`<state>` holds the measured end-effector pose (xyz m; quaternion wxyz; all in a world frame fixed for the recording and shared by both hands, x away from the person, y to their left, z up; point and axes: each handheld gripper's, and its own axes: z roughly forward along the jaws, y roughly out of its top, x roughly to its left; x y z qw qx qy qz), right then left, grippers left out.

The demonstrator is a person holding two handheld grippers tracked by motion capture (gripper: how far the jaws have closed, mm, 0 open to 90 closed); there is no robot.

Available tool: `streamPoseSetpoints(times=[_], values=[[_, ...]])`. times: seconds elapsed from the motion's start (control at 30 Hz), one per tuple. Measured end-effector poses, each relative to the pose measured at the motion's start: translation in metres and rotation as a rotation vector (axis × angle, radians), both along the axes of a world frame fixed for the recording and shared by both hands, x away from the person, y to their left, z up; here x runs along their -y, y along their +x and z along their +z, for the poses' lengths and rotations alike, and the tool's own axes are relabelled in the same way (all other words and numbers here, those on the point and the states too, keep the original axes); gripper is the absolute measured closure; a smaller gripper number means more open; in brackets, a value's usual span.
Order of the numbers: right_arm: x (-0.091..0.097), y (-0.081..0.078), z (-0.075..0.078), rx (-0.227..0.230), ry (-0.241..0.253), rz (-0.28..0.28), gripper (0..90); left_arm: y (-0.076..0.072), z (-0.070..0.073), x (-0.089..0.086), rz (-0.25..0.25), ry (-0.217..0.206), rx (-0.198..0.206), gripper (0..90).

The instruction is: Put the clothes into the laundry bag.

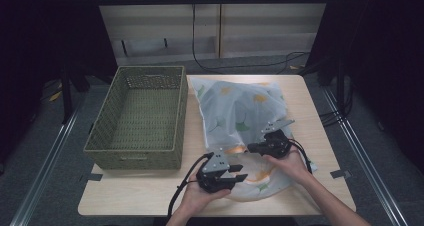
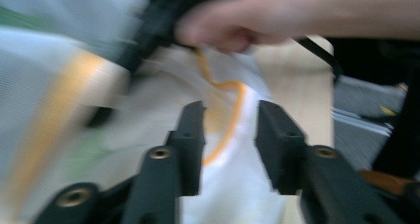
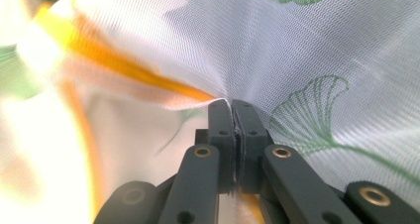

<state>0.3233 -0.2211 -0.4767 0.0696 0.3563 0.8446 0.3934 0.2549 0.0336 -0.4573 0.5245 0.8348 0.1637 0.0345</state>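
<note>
On the table point(image 1: 150, 191), mesh bag point(image 1: 235, 106) pinched in right hand-held gripper point(image 1: 248, 148).

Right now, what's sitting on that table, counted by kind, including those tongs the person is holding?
Woven basket: 1
Mesh bag with leaf print and orange trim: 1
Tongs: 2, the left tongs open over the bag's near edge, the right tongs pinched shut on the mesh
Total: 4
</note>
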Motion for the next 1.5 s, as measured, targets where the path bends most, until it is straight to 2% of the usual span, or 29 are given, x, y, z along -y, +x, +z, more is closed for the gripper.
streamPoseSetpoints(times=[0.07, 0.13, 0.17, 0.27, 0.3, 0.33, 0.37, 0.4, 0.43, 0.5, 0.53, 0.6, 0.63, 0.67, 0.77, 0.8, 0.83, 0.97, 1.03, 1.07, 1.17, 1.2, 1.23, 1.27, 1.3, 1.33, 1.4, 1.43, 1.5], values=[[0.005, -0.011, 0.001, 0.0, 0.002, 0.016, 88.4, 0.005, -0.004, -0.004, 0.055, 0.052, 0.021, 74.8], [0.008, -0.021, 0.0, -0.007, -0.011, 0.031, 88.3, 0.01, -0.013, -0.007, 0.059, 0.093, 0.011, 77.0], [0.009, -0.026, -0.002, -0.008, -0.033, 0.037, 88.3, 0.01, -0.017, -0.008, 0.076, 0.15, 0.014, 77.2], [0.011, -0.037, -0.007, -0.031, -0.056, 0.052, 88.2, 0.015, -0.032, -0.015, 0.121, 0.192, -0.016, 77.5], [0.012, -0.038, -0.009, -0.029, -0.072, 0.057, 88.2, 0.015, -0.035, -0.017, 0.138, 0.215, -0.01, 77.5], [0.014, -0.04, -0.01, -0.039, -0.077, 0.05, 88.2, 0.014, -0.038, -0.02, 0.157, 0.223, -0.015, 77.2], [0.015, -0.04, -0.012, -0.051, -0.071, 0.053, 88.1, 0.016, -0.041, -0.024, 0.173, 0.26, -0.006, 76.3], [0.015, -0.041, -0.014, -0.071, -0.077, 0.067, 87.8, 0.016, -0.044, -0.025, 0.195, 0.273, 0.004, 76.7], [0.016, -0.041, -0.015, -0.076, -0.079, 0.075, 87.7, 0.016, -0.044, -0.025, 0.195, 0.273, 0.004, 77.0], [0.015, -0.043, -0.016, -0.088, -0.077, 0.087, 86.8, 0.017, -0.048, -0.036, 0.232, 0.254, -0.018, 76.4], [0.015, -0.043, -0.015, -0.097, -0.07, 0.084, 84.2, 0.017, -0.047, -0.038, 0.25, 0.283, 0.01, 77.2], [0.015, -0.043, -0.014, -0.099, -0.056, 0.085, 81.1, 0.018, -0.048, -0.041, 0.256, 0.265, -0.007, 77.3], [0.015, -0.044, -0.011, -0.09, -0.045, 0.089, 79.1, 0.019, -0.048, -0.044, 0.26, 0.275, -0.01, 77.4], [0.019, -0.045, -0.007, -0.054, -0.022, 0.079, 72.8, 0.019, -0.047, -0.048, 0.279, 0.271, -0.025, 77.7], [0.025, -0.046, 0.0, -0.029, 0.006, 0.061, 72.5, 0.02, -0.047, -0.053, 0.26, 0.26, -0.042, 77.5], [0.03, -0.047, 0.004, -0.005, 0.02, 0.04, 72.3, 0.019, -0.045, -0.058, 0.254, 0.279, -0.052, 77.5], [0.044, -0.048, 0.007, 0.025, 0.047, -0.026, 74.9, 0.018, -0.045, -0.061, 0.26, 0.27, -0.049, 77.5], [0.062, -0.046, 0.001, 0.037, 0.006, -0.125, 80.9, 0.014, -0.046, -0.066, 0.255, 0.277, -0.044, 77.5], [0.069, -0.042, -0.006, 0.009, -0.025, -0.177, 82.7, 0.013, -0.047, -0.068, 0.259, 0.256, -0.063, 77.4], [0.071, -0.041, -0.01, -0.009, -0.041, -0.19, 82.8, 0.013, -0.046, -0.07, 0.261, 0.264, -0.056, 77.1], [0.071, -0.041, -0.017, -0.023, -0.092, -0.196, 83.7, 0.012, -0.048, -0.071, 0.267, 0.243, -0.063, 76.1], [0.07, -0.042, -0.018, -0.036, -0.111, -0.201, 84.5, 0.012, -0.048, -0.072, 0.262, 0.251, -0.059, 75.6], [0.071, -0.043, -0.019, -0.023, -0.113, -0.192, 84.8, 0.011, -0.048, -0.071, 0.264, 0.242, -0.058, 75.6], [0.07, -0.045, -0.018, -0.027, -0.132, -0.211, 85.4, 0.011, -0.048, -0.072, 0.263, 0.245, -0.059, 75.6], [0.07, -0.046, -0.018, 0.0, -0.148, -0.204, 85.5, 0.011, -0.048, -0.072, 0.268, 0.234, -0.064, 75.6], [0.07, -0.048, -0.018, -0.005, -0.16, -0.216, 85.3, 0.011, -0.048, -0.073, 0.269, 0.237, -0.065, 75.6], [0.071, -0.049, -0.018, 0.003, -0.162, -0.215, 85.1, 0.011, -0.048, -0.072, 0.274, 0.23, -0.073, 75.5], [0.074, -0.051, -0.017, -0.024, -0.144, -0.227, 83.9, 0.012, -0.048, -0.073, 0.269, 0.235, -0.071, 73.3], [0.074, -0.052, -0.018, -0.029, -0.13, -0.226, 81.3, 0.013, -0.048, -0.071, 0.276, 0.223, -0.078, 67.3]])
